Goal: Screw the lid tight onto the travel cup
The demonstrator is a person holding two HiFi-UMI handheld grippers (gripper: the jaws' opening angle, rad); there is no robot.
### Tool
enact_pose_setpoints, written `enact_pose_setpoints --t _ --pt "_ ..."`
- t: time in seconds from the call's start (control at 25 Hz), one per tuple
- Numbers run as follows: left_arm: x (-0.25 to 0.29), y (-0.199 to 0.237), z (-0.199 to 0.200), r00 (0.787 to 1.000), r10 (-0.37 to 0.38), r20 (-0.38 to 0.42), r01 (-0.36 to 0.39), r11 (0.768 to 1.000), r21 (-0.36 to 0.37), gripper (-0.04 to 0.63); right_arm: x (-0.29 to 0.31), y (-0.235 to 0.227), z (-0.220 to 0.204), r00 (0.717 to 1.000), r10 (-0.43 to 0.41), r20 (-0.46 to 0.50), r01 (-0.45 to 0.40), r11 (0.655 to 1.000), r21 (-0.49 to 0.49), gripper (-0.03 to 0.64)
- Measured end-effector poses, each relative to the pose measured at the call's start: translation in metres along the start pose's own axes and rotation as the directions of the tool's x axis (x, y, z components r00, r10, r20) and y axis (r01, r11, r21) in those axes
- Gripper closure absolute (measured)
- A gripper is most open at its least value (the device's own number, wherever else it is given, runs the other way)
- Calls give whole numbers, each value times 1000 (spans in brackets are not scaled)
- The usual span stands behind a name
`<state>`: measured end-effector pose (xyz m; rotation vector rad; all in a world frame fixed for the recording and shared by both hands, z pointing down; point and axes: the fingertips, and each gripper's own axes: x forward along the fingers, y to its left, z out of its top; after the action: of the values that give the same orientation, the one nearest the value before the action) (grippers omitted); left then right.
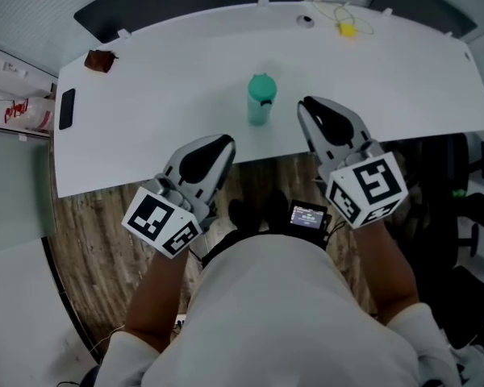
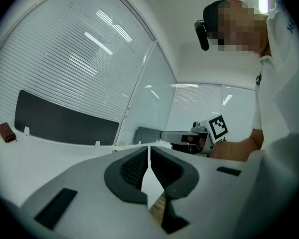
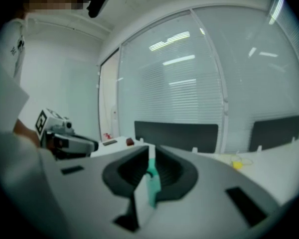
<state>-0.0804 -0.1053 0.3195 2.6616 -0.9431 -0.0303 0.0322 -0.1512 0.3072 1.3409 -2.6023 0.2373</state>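
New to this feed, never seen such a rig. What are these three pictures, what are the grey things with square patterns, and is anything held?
No robot: a person holds a gripper in each hand. The head view looks down from the person's head at a white desk, with the left gripper and right gripper near its front edge; the patterned cubes are parts of them. The other two views come from cameras riding on each gripper, looking along its fingers. On the desk are a teal cup with its lid on, a flat black thing, a brown thing and a yellow thing. Both grippers are shut and empty; the cup stands apart from both.
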Motion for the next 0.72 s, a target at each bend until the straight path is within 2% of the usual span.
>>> enact_pose_setpoints --t 0.24,0.72 --pt "-24 -20 -14 1000 -17 -23 17 1000 -10 561 -21 17 -17 999 -24 -29 25 1000 19 578" --pt "-61 -30 -40 997 -38 -71 34 998 -48 561 -55 36 -56 989 -113 -93 120 990 80 594"
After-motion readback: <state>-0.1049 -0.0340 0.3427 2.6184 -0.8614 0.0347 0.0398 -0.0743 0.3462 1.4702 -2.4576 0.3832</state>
